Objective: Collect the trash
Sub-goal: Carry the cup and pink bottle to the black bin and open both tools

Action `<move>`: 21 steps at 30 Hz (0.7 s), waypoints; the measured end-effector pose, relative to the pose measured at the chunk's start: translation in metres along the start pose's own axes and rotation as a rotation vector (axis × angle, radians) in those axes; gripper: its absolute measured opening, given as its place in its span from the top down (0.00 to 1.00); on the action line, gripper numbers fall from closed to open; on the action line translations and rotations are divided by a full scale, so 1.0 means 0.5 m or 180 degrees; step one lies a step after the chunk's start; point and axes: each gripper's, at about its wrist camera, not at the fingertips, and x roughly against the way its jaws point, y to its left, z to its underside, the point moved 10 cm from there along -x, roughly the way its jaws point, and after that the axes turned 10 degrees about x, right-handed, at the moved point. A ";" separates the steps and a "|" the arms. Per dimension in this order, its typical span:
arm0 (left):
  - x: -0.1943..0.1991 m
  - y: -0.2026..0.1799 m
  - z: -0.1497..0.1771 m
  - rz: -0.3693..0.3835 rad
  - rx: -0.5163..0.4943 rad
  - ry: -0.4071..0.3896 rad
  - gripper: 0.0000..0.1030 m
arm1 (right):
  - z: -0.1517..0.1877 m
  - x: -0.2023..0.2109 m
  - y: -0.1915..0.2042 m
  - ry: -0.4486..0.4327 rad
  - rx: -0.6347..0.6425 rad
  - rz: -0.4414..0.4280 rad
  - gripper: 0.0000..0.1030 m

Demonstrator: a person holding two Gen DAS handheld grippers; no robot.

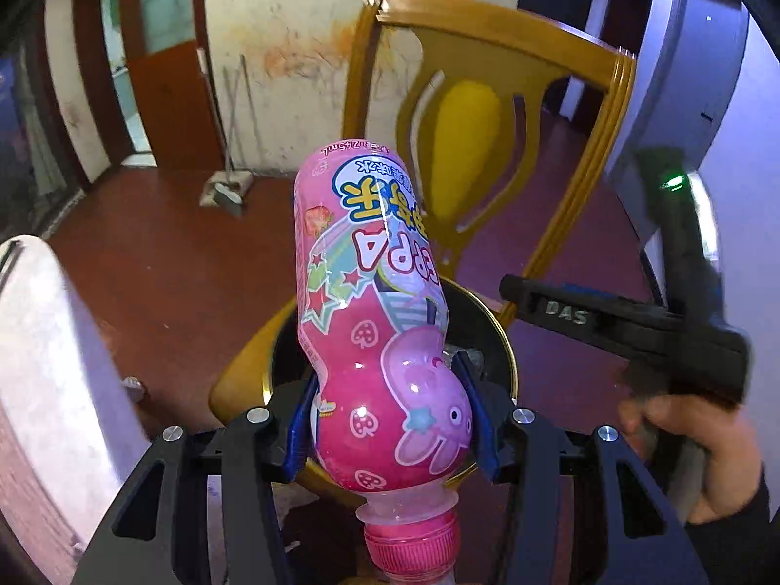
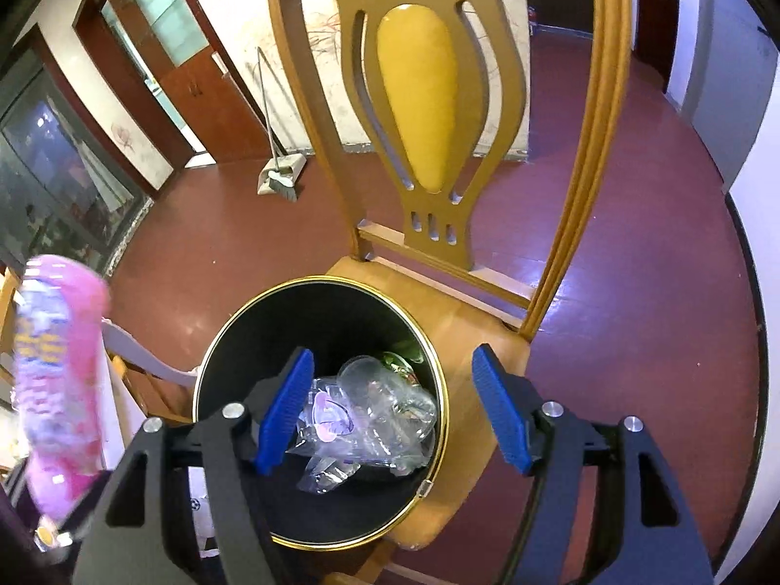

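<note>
Jaws of the left gripper [image 1: 390,419] are clenched on a pink bottle [image 1: 375,321], their blue pads [image 1: 300,431] pressing its lower bulge from both sides, with the pink cap [image 1: 412,538] turned toward the camera and the bottle's base pointing away. The left wrist view shows the bottle sharply: a glossy sleeve printed with a pink cartoon pig, stars, strawberries and blue-and-yellow lettering, all upside down as seen here, and a clear neck above the cap. Behind it, mostly hidden, sits the black bin [image 1: 487,321] with a gold rim, on the seat of a yellow wooden chair [image 1: 487,112]. To the right in the same view a hand [image 1: 697,458] grips the handle of the right gripper, whose black body reaches in toward the bin; its jaws cannot be read from here. The right wrist view settles them: the right gripper [image 2: 392,409] is released, jaws wide apart with nothing between the blue pads [image 2: 285,409], hanging over the bin's mouth. That view looks straight into the bin [image 2: 273,321], which the left view does not, and shows crumpled clear plastic cups and wrappers [image 2: 370,414] lying at the bottom. It shows the pink bottle [image 2: 58,385] only as a blur at the left edge, beside the bin and outside its rim. Farther off, a broom and dustpan [image 2: 280,175] lean against the scuffed wall on the red floor [image 2: 633,243].
</note>
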 end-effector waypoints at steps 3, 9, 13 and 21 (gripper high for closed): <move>-0.048 -0.014 0.009 0.0055 -0.0011 0.0221 0.51 | 0.007 0.010 -0.002 -0.0014 -0.0035 -0.0013 0.35; -0.158 -0.016 0.051 -0.0036 -0.0144 0.0688 0.15 | 0.002 0.020 0.008 -0.0040 -0.0046 -0.0107 0.35; -0.145 -0.003 0.047 -0.0082 -0.0041 0.0661 0.14 | -0.003 0.029 0.010 -0.0090 -0.0041 -0.0125 0.35; -0.093 0.010 0.042 -0.0186 -0.0104 0.0418 0.12 | -0.001 0.035 0.037 -0.0099 0.0007 -0.0195 0.34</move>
